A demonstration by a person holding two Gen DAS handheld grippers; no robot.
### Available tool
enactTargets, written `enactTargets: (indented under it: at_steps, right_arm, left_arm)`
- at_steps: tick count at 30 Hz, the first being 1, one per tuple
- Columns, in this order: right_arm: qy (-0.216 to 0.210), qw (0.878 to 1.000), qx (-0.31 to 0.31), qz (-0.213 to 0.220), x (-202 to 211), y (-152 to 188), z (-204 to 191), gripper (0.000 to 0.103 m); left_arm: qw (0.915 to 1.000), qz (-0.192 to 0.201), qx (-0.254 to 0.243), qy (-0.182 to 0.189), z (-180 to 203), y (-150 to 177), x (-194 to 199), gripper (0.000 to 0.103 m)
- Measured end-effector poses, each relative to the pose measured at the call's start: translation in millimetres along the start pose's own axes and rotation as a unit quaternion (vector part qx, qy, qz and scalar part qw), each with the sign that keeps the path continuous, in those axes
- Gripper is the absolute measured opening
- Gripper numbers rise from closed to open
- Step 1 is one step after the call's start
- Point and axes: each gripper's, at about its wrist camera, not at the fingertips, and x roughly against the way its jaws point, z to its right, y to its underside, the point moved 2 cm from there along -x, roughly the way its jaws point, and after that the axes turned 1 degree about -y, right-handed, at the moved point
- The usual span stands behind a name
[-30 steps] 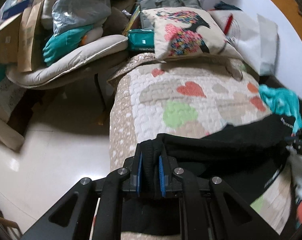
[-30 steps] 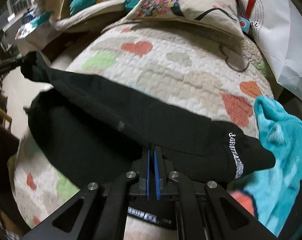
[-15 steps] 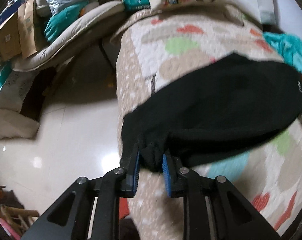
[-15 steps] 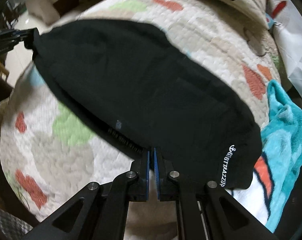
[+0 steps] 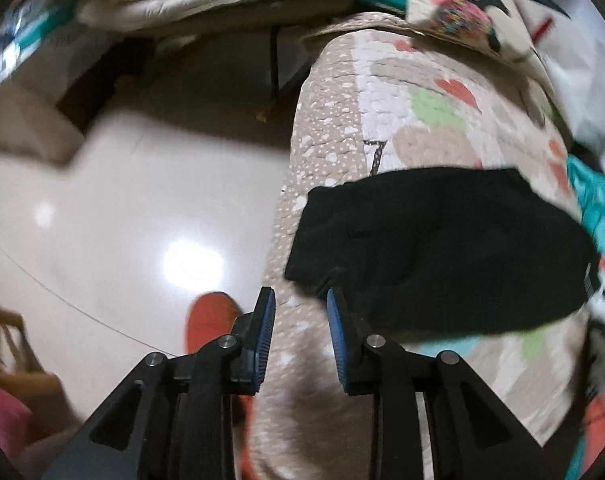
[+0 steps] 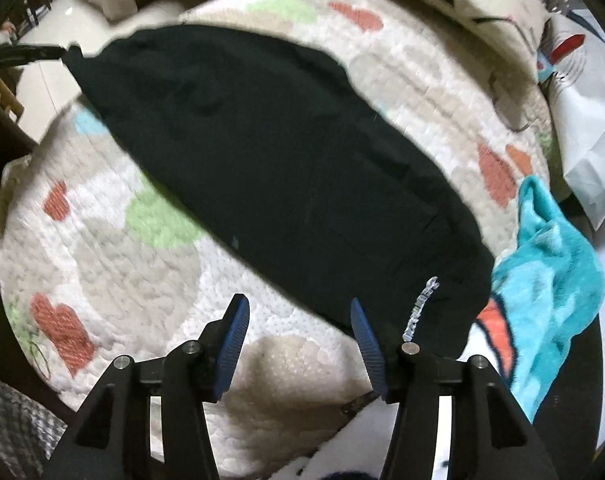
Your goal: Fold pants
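Pants (image 6: 286, 160) lie folded in a black band across the quilt (image 6: 114, 264) near its front edge, both the left gripper (image 5: 300, 330) and right gripper (image 6: 298, 338) spread and empty, so this fold looks laid, and the next likely needs fresh grips on one end.

One line of white lettering (image 6: 420, 309) runs along the edge of the folded black fabric pants (image 6: 286, 152), near the right end, beside the turquoise fleece cloth (image 6: 550, 280). Motion blur smears it, so no letter can be made out. A pale mark at the pants' edge in the left wrist view is unreadable too. Nothing else carries legible text.
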Motion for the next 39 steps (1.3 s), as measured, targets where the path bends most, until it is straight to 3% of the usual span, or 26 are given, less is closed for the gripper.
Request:
enactTargets:
  at_steps: [2,8,11,13,14,15,18,19,22,25,28,30,31,33,39]
  right_arm:
    - [-0.001,1.000,-0.017,0.021,7.0,-9.6,3.5,0.057]
    - [-0.002,0.998,-0.048,0.052,-1.0,-36.7,3.9,0.057]
    - [-0.008,0.996,-0.069,0.058,-8.1,-40.0,8.2,0.057]
    - [-0.011,0.993,-0.099,0.063,-13.1,-43.0,21.5,0.057]
    - [-0.012,0.990,-0.121,0.066,-14.6,-45.0,29.4,0.057]
    - [-0.013,0.987,-0.142,0.069,-15.3,-46.8,36.1,0.057]
    - [-0.016,0.978,-0.191,0.082,-17.3,-57.8,52.9,0.057]
    - [-0.023,0.976,-0.197,0.087,-18.3,-63.3,53.9,0.058]
    - [-0.045,0.976,-0.192,0.094,-26.3,-82.2,44.6,0.057]
    - [-0.062,0.977,-0.178,0.099,-36.8,-101.0,26.0,0.057]
    - [-0.078,0.977,-0.169,0.104,-45.6,-118.3,8.9,0.057]
    - [-0.078,0.978,-0.162,0.106,-50.4,-127.7,-0.1,0.057]
    - [-0.078,0.978,-0.159,0.108,-51.2,-131.0,-3.5,0.057]
    - [-0.074,0.978,-0.156,0.120,-49.1,-134.8,-6.3,0.057]
    - [-0.059,0.972,-0.184,0.133,-51.2,-125.2,17.0,0.057]
  left_arm:
    - [0.9997,-0.005,0.015,0.018,5.7,-11.5,-13.2,0.027]
    - [0.9999,-0.015,0.007,0.002,19.9,-36.5,-62.1,0.028]
    - [0.9994,-0.024,-0.025,-0.002,26.2,-32.3,-64.1,0.028]
    - [0.9996,-0.019,-0.019,-0.009,18.5,-30.4,-57.6,0.028]
    - [0.9999,-0.005,0.003,-0.009,8.2,-31.1,-51.4,0.035]
    - [0.9993,0.008,0.035,-0.004,-5.8,-31.8,-45.1,0.036]
    - [0.9915,0.045,0.109,-0.056,-45.6,-35.8,-33.9,0.036]
    - [0.9893,0.051,0.126,-0.053,-54.8,-36.4,-32.1,0.035]
    - [0.9838,0.070,0.165,0.012,-62.3,-36.8,-28.1,0.035]
    - [0.9884,0.067,0.129,0.044,-37.5,-37.9,-34.7,0.043]
    - [0.9937,0.024,0.074,0.080,-2.8,-36.4,-61.0,0.051]
    - [0.9989,0.003,0.016,0.045,21.3,-33.5,-77.4,0.045]
    - [0.9997,0.010,-0.008,0.021,30.1,-33.0,-79.2,0.033]
    - [0.9993,0.023,-0.028,0.001,40.1,-37.1,-74.6,0.020]
    - [0.9976,0.058,-0.007,-0.038,42.0,-62.3,-73.8,0.017]
